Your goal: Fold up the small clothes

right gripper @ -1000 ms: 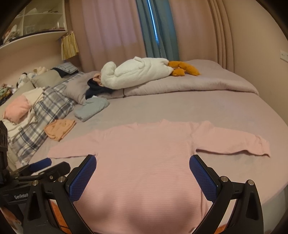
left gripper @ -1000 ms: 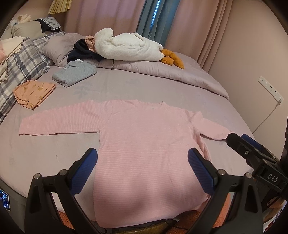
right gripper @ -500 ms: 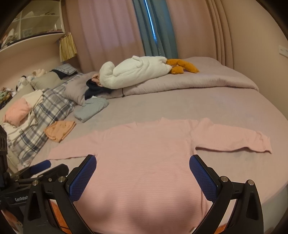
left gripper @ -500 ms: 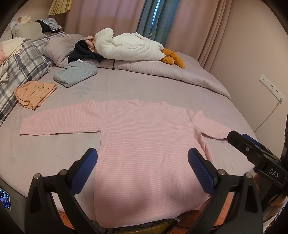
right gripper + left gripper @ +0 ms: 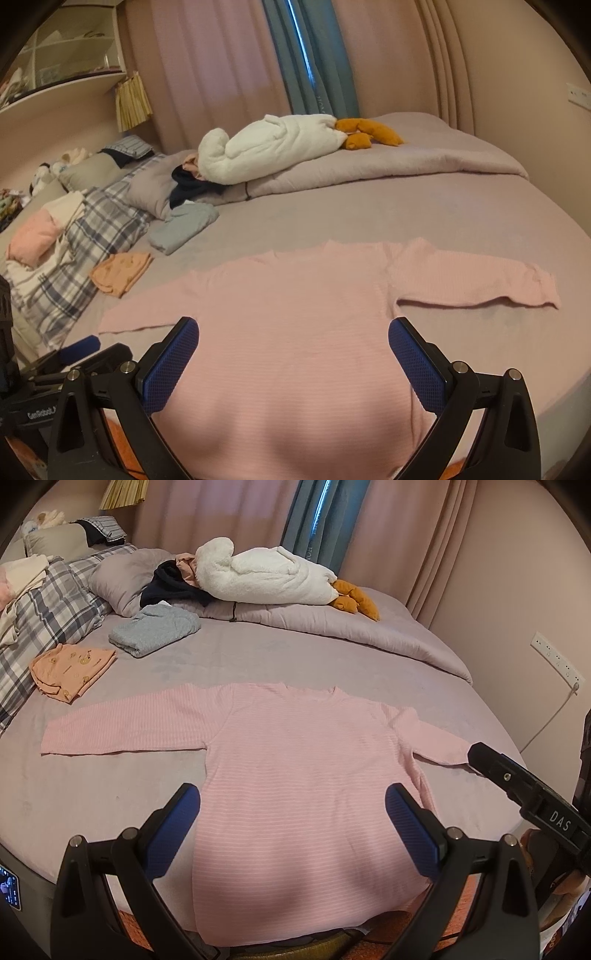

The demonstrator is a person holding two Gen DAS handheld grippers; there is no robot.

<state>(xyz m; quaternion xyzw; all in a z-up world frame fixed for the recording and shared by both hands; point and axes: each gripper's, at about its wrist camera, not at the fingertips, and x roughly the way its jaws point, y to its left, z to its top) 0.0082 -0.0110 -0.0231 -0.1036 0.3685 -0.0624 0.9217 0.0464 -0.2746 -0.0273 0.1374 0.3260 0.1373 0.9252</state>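
Observation:
A pink striped long-sleeved shirt (image 5: 303, 775) (image 5: 295, 325) lies flat on the lilac bed, both sleeves spread out sideways, its hem hanging over the near edge. My left gripper (image 5: 291, 827) hovers open over the shirt's lower body, nothing between its blue pads. My right gripper (image 5: 293, 362) is likewise open above the lower body. In the left wrist view the right gripper (image 5: 517, 786) shows at the right edge near the right cuff. The left gripper's fingers (image 5: 79, 345) appear at the lower left of the right wrist view.
A folded grey garment (image 5: 155, 633) and a folded orange one (image 5: 70, 668) lie at the far left of the bed (image 5: 258, 657). Behind them are a plaid blanket (image 5: 44, 616), a dark garment, a white plush duck (image 5: 266, 578) on a rolled duvet. Curtains and a wall socket stand beyond.
Both views have shifted slightly; the shirt sits a little farther off and more of the bed shows. Both grippers stay open and the shirt has not moved.

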